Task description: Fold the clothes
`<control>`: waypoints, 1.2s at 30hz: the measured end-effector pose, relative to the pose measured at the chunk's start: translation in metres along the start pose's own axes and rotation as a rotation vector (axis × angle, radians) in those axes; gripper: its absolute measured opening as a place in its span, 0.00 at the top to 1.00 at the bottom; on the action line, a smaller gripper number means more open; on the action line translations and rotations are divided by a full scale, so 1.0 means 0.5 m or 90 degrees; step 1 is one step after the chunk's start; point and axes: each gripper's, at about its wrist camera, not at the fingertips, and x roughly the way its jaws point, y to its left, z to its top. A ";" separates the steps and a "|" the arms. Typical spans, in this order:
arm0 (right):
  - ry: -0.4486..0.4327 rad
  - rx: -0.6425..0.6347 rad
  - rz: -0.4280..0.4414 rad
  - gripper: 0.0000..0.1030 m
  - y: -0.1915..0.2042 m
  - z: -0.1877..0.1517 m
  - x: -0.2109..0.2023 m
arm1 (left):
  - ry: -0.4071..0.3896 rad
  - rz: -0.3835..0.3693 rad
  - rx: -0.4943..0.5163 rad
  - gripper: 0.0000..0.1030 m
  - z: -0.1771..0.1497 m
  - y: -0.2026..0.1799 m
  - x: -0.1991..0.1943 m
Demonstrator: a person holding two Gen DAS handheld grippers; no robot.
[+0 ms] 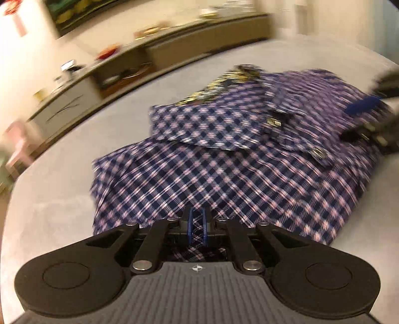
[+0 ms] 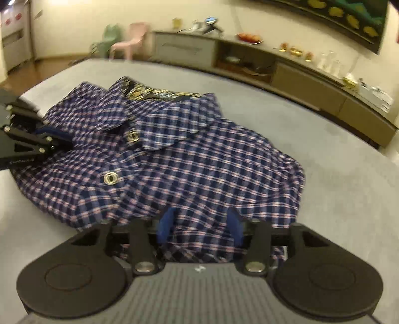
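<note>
A navy, pink and white plaid shirt [image 1: 224, 169] lies bunched on a grey padded surface [image 1: 62, 199], collar up, with metal snaps down its front. My left gripper [image 1: 197, 228] is shut on a fold of the shirt's near edge, and cloth shows between its blue pads. In the right wrist view the same shirt [image 2: 199, 159] spreads ahead. My right gripper [image 2: 200, 225] is open, and its blue pads [image 2: 165, 224] stand apart with slack cloth lying between them. Each gripper appears in the other's view at the shirt's side: the right gripper [image 1: 356, 119] and the left gripper [image 2: 59, 138].
The grey surface [image 2: 336, 199] extends around the shirt on all sides. Beyond it a long low sideboard [image 2: 286, 72] with small items on top runs along the wall. A pink chair [image 2: 132, 40] stands at its end, and a dark framed picture [image 2: 349, 20] hangs above.
</note>
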 end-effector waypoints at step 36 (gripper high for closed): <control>-0.040 0.177 -0.003 0.28 0.092 -0.071 -0.196 | -0.114 0.082 -0.110 0.01 -0.041 -0.034 -0.275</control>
